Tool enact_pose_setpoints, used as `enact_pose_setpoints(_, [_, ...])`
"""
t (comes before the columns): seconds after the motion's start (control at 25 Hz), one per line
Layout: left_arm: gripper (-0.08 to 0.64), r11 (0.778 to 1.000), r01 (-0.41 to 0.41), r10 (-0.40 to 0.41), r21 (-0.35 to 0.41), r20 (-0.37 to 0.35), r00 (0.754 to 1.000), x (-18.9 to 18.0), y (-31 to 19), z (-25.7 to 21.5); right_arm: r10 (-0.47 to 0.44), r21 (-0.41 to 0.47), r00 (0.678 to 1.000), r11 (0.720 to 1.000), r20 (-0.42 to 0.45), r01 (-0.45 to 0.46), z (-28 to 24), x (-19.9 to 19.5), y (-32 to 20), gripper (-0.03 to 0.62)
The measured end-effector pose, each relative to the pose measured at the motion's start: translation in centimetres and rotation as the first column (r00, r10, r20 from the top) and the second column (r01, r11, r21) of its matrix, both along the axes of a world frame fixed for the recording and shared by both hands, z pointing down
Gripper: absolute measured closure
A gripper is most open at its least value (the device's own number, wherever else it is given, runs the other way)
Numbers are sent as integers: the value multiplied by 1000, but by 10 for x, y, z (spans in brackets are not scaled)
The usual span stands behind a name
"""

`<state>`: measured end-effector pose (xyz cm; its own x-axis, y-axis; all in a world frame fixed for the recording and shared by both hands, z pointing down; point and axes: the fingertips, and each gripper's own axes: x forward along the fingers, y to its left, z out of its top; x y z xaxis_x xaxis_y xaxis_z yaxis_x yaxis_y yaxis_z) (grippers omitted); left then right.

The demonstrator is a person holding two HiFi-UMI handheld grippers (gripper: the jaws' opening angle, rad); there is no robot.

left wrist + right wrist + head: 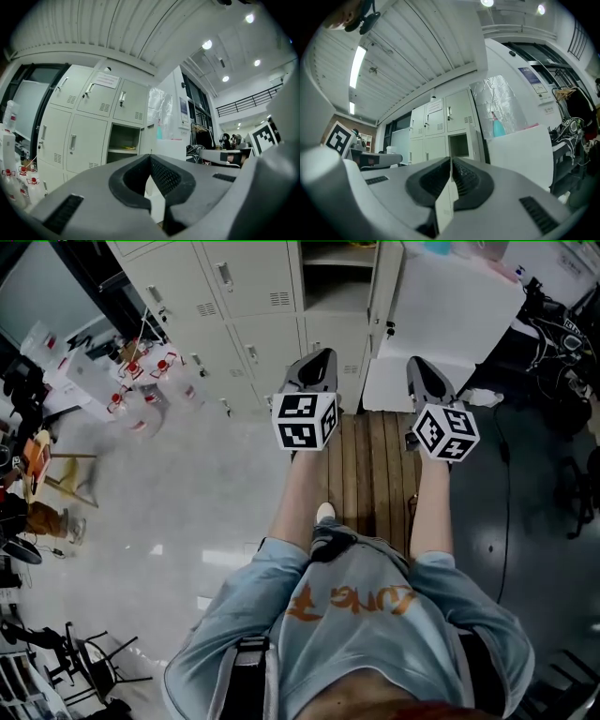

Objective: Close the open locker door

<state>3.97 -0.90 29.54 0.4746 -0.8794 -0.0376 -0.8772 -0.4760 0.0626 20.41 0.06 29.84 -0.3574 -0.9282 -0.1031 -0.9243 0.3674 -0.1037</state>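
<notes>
A bank of cream metal lockers (pixel 253 296) stands ahead of me. One compartment (pixel 335 282) is open, and its door (pixel 383 292) swings out on the right, seen nearly edge-on. My left gripper (pixel 317 365) and right gripper (pixel 427 379) are held side by side short of the lockers, both shut and holding nothing. In the left gripper view the open compartment (pixel 123 145) shows a shelf inside, with the door (pixel 149 137) to its right, beyond the left gripper (pixel 150 157). The right gripper view shows the open compartment (pixel 459 145) and its door (pixel 480 146) past the right gripper (pixel 451 161).
A large white board (pixel 441 324) leans right of the open door. I stand on a wooden slat platform (pixel 370 474). Plastic bottles (pixel 141 399) cluster on the floor at left by the lockers. Cables and dark equipment (pixel 553 343) crowd the right side.
</notes>
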Motion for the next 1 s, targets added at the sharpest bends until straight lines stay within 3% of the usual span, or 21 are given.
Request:
enact_pose_setpoints(0.32, [541,999,-34,34,22,-9,999,-4,-88,-12,25,17,1000,1000,2,-25,-12,0,-83,560])
enact_pose_setpoints(0.56, [541,999,-40,40,5,-29,999,-13,-134,6,33,16,999,999,3,-33,-7,0,-134,560])
enact_pose_setpoints(1.0, [541,994,-66,58,-83,-96,994,-13,-170,47,35,-47,999,998,-42,-37,16,2,-168,557])
